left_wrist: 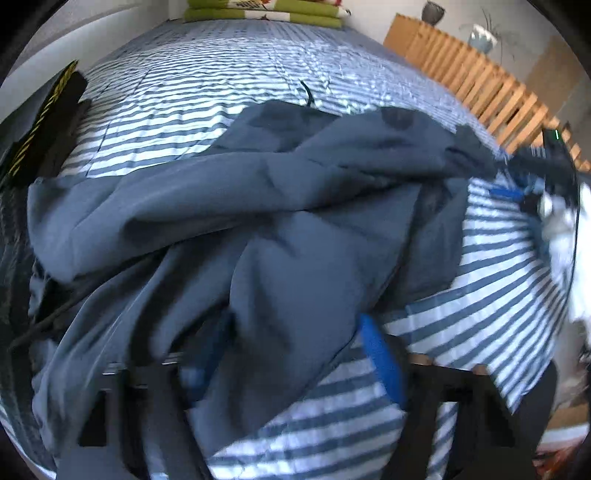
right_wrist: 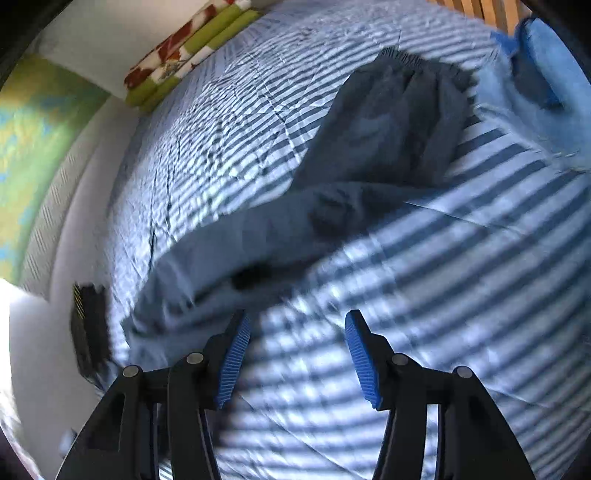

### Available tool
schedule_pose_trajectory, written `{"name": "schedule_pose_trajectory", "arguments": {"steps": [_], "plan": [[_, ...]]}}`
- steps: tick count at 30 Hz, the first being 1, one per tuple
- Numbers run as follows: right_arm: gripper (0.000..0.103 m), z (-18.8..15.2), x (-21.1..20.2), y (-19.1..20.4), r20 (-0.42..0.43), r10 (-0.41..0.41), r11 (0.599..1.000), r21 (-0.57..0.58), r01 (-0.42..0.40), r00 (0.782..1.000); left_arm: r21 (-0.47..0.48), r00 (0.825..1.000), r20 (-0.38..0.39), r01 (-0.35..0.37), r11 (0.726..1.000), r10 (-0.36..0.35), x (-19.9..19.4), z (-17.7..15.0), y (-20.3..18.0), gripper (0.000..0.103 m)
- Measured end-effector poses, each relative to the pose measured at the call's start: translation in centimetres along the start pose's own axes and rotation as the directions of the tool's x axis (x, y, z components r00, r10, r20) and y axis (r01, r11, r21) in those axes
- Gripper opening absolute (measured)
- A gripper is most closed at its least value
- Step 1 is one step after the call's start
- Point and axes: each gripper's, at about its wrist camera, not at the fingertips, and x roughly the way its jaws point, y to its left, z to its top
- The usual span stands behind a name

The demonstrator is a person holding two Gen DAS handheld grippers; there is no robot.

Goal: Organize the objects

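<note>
While the crumpled slate-blue cloth garment [left_wrist: 258,206] lay heaped on the blue-and-white striped bedspread [left_wrist: 184,92], its near fold was draped between the left gripper [left_wrist: 295,369] jaws; whether clamped could not be told. Rightward, the right gripper [right_wrist: 297,354] was held apart over bare stripes beside the garment's edge, presumably for spreading.

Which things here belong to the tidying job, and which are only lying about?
For the job: the grey-blue garment crumpled on the striped bedcover, the left gripper, the right gripper.

Lying about: green flowered cushions, wooden slatted rail, black device, light blue cloth.
</note>
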Motion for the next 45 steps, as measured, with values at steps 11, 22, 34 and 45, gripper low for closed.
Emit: {"name": "schedule_pose_trajectory", "arguments": {"steps": [11,22,34,45], "plan": [[0.005,3.1,3.4,6.6,0.017,-0.019,0.995,-0.1,0.02,1.0,-0.021,0.998,0.058,0.005,1.0,-0.004,-3.4,-0.6,2.2,0.002],[0.008,10.6,0.0,19.6,0.224,0.021,0.941,-0.334,0.057,0.974,-0.075,0.995,0.092,0.049,0.996,-0.042,-7.3,-2.9,4.6,0.002],[0.058,4.3,2.5,14.9,0.109,-0.163,0.875,-0.443,0.195,0.981,-0.169,0.991,0.132,0.058,0.984,-0.036,-8.7,-3.9,7.2,0.002],[0.005,-1.6,6.1,8.8,-0.051,-0.124,0.925,-0.366,0.097,0.991,-0.197,0.992,0.123,0.034,0.98,-0.01,-9.1,-5.5,6.8,0.002]]}}
